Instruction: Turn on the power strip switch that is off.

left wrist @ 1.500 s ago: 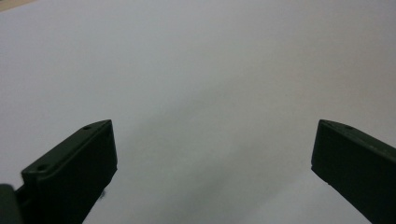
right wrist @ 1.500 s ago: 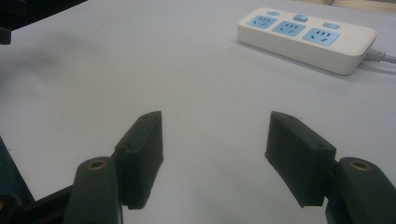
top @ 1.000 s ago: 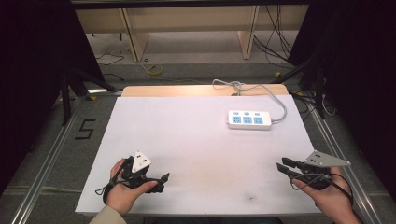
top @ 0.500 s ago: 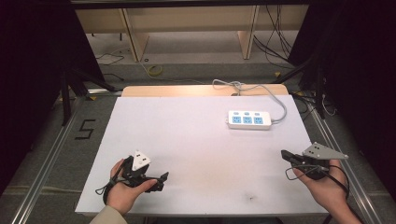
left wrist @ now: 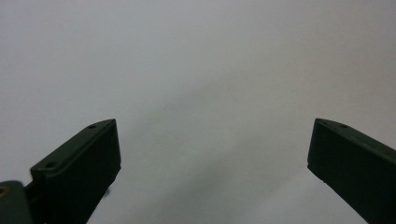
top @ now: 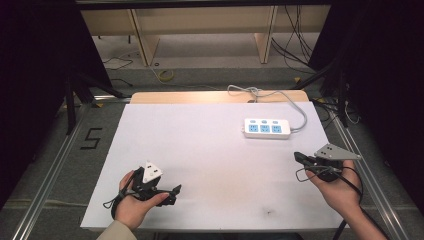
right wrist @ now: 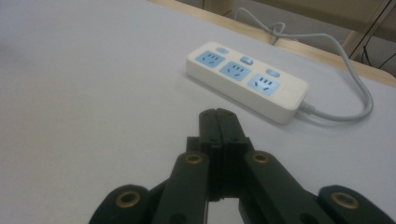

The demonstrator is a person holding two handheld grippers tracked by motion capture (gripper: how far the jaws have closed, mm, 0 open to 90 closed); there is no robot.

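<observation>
Two grippers, nothing held: right gripper (right wrist: 218,116) jaws pressed together, aimed at power strip (right wrist: 247,79), still apart; left gripper (left wrist: 210,154) wide over bare table (top: 210,150). Contact pending.

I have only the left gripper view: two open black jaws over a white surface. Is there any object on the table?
Observer: Yes, a white power strip with three blue sockets lies at the far right of the table.
Operator: Are the right tongs near to it?
Observer: The right tongs are on the near side of the power strip, apart from it.
Operator: Are they open?
Observer: No, the right gripper view shows their jaws shut, with nothing between them.
</observation>
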